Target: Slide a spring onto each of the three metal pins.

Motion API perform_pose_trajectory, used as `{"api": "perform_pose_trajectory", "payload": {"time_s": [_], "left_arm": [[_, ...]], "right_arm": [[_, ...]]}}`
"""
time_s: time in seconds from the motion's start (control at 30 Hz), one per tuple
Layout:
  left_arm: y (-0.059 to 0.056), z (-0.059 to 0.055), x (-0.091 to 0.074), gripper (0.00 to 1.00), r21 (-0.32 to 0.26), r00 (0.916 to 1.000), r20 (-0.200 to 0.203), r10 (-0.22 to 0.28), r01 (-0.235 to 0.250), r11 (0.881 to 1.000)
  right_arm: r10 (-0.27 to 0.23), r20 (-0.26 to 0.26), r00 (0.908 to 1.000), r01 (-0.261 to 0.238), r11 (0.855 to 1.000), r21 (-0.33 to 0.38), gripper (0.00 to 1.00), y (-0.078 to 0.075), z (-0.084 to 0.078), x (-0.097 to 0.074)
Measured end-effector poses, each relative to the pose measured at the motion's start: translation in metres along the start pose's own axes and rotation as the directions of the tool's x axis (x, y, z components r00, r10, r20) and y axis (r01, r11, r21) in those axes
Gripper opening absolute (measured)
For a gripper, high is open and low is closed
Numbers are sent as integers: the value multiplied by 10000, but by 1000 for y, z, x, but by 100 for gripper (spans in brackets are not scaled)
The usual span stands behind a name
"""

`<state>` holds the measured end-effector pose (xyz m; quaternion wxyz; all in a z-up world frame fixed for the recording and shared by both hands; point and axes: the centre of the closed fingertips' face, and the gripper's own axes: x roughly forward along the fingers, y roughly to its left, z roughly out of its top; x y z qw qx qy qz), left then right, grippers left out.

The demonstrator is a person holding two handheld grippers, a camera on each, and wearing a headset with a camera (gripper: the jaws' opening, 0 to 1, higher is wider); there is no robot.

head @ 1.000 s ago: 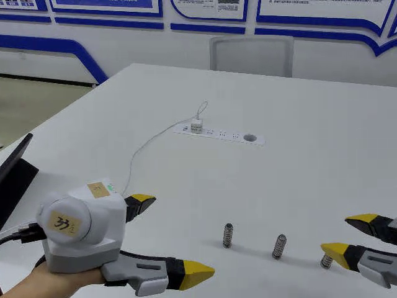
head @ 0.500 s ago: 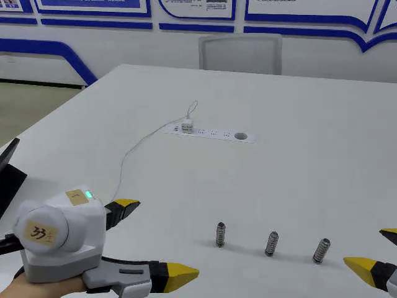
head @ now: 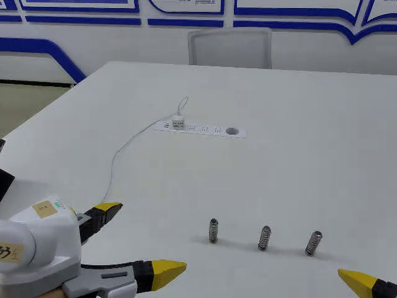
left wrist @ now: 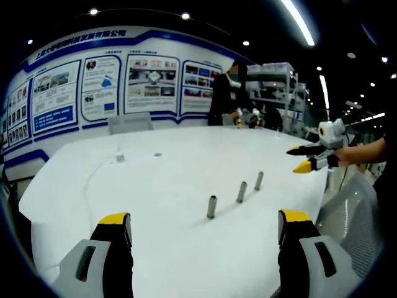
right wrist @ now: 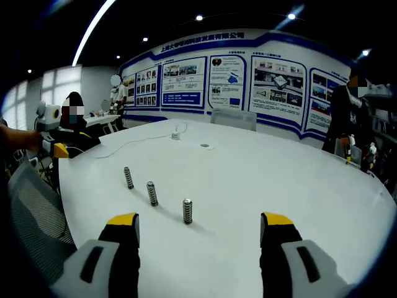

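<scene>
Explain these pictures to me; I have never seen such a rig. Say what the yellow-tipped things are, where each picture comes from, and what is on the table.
No robot: a person holds a two-jaw gripper in each hand. The head view comes from a headset camera looking down; the grey, yellow-tipped left gripper sits at its lower left. Each other picture comes from a fisheye camera riding on one gripper, such as the right gripper, looking along its jaws. Both grippers are open and hold nothing. On the white table stand three upright metal pins, each apparently wearing a coiled spring. Farther back lies a white power strip with a white cable.
</scene>
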<state>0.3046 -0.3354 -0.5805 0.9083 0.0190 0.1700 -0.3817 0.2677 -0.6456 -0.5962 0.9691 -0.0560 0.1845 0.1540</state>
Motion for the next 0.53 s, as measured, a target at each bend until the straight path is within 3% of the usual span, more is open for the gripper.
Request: {"api": "perform_pose_trajectory", "payload": {"time_s": [0.17, 0.37, 0.53], "left_arm": [[-2, 3, -1, 100, -214, 9996, 257, 132, -126, 9997], [-5, -1, 1, 100, -274, 9997, 207, 118, -112, 9996], [-2, -2, 2, 100, -266, 9993, 233, 298, -292, 9992]], "right_arm": [[-179, 15, 9998, 178, 9991, 374, 87, 3, -8, -2], [-303, -133, 9995, 310, 9981, 541, 92, 2, -20, -3], [-697, -155, 9974, 709, 9932, 921, 98, -5, -25, -4]]}}
